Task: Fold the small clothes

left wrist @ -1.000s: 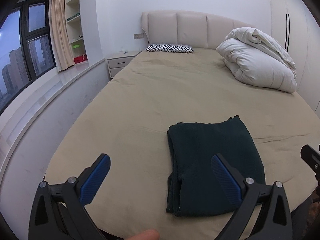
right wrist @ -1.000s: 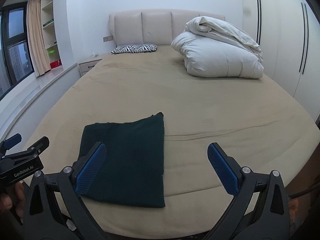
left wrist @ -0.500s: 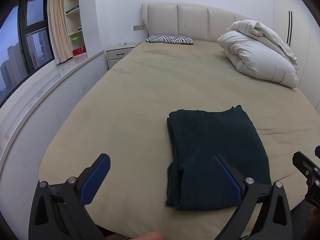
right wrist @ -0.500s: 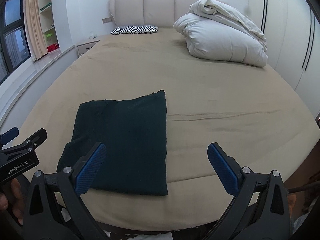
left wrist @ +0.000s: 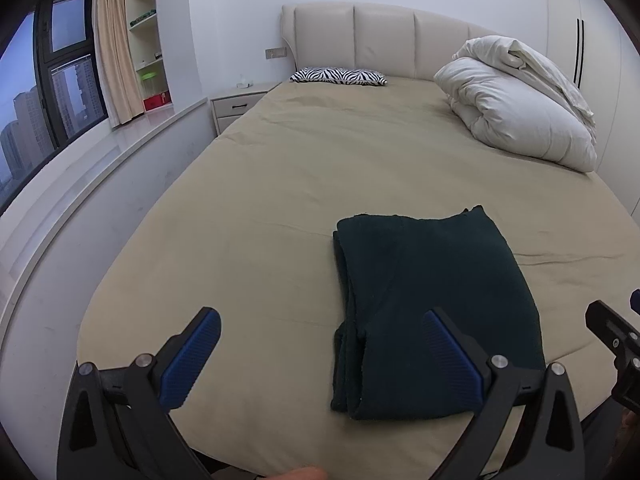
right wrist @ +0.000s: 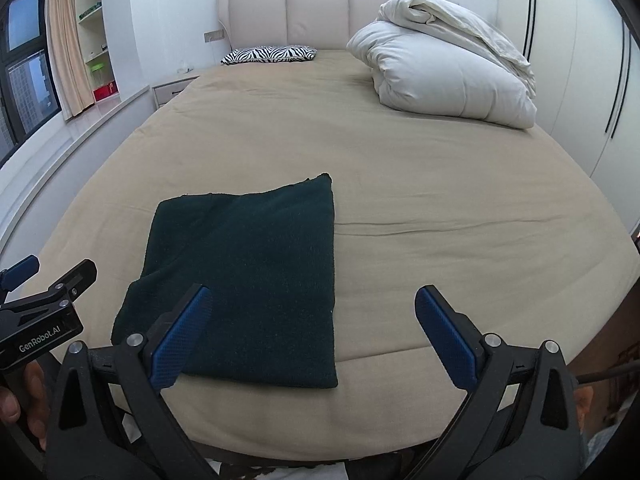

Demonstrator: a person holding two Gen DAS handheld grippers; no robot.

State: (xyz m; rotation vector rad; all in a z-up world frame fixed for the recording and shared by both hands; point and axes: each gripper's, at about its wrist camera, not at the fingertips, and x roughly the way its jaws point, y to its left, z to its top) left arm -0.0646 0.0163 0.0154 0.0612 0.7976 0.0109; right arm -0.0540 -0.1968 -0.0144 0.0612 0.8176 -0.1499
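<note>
A dark green garment (left wrist: pixel 432 300) lies folded into a rectangle on the tan bed sheet (left wrist: pixel 320 168) near the foot of the bed. It also shows in the right wrist view (right wrist: pixel 256 272). My left gripper (left wrist: pixel 320 356) is open and empty, held above the foot edge, with its right finger over the garment's near part. My right gripper (right wrist: pixel 312 332) is open and empty, with its left finger over the garment's near left corner. The left gripper's body (right wrist: pixel 40 312) shows at the left edge of the right wrist view.
A rolled white duvet (right wrist: pixel 444 68) lies at the far right of the bed. A zebra-print pillow (right wrist: pixel 268 54) lies by the padded headboard (right wrist: pixel 288 12). A nightstand (left wrist: pixel 236 106) and a window ledge (left wrist: pixel 80 168) stand left; wardrobe doors (right wrist: pixel 592 60) stand right.
Both grippers have risen a little and tilted, so the garment sits lower and larger in view. The garment has not moved. Both grippers stay open.
</note>
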